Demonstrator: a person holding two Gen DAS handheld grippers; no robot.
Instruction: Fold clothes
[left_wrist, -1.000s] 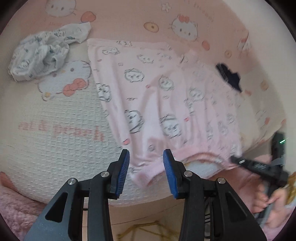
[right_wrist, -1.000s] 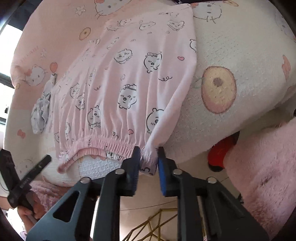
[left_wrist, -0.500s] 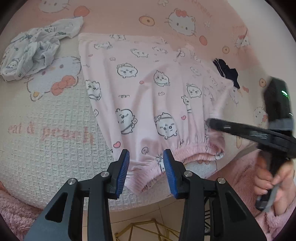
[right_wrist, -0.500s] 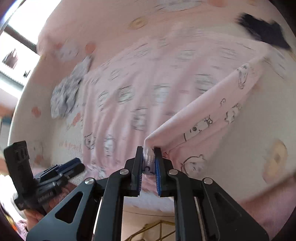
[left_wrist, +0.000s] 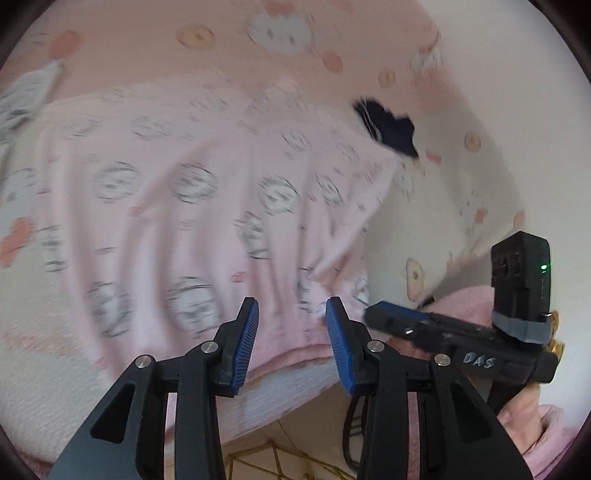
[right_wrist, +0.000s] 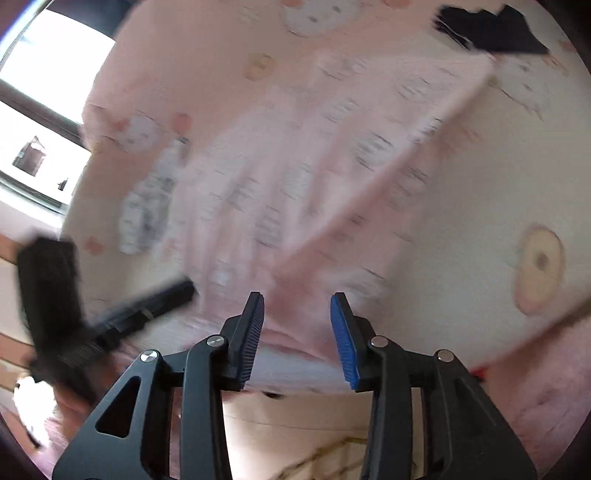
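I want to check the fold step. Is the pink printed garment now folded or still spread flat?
Partly folded: the pink garment has its right side turned over onto itself along a diagonal crease. Both claws are open.

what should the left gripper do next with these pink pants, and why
Probably ease the left gripper forward and shut it on the waistband of the pink pants. Both sets of jaws stand open, with the right gripper holding nothing, and the waistband edge lies just ahead between the left jaws.

Left gripper (left_wrist: 291, 325): jaws spread wide, nothing between them. Right gripper (right_wrist: 297, 321): jaws likewise parted, empty, close beside left.
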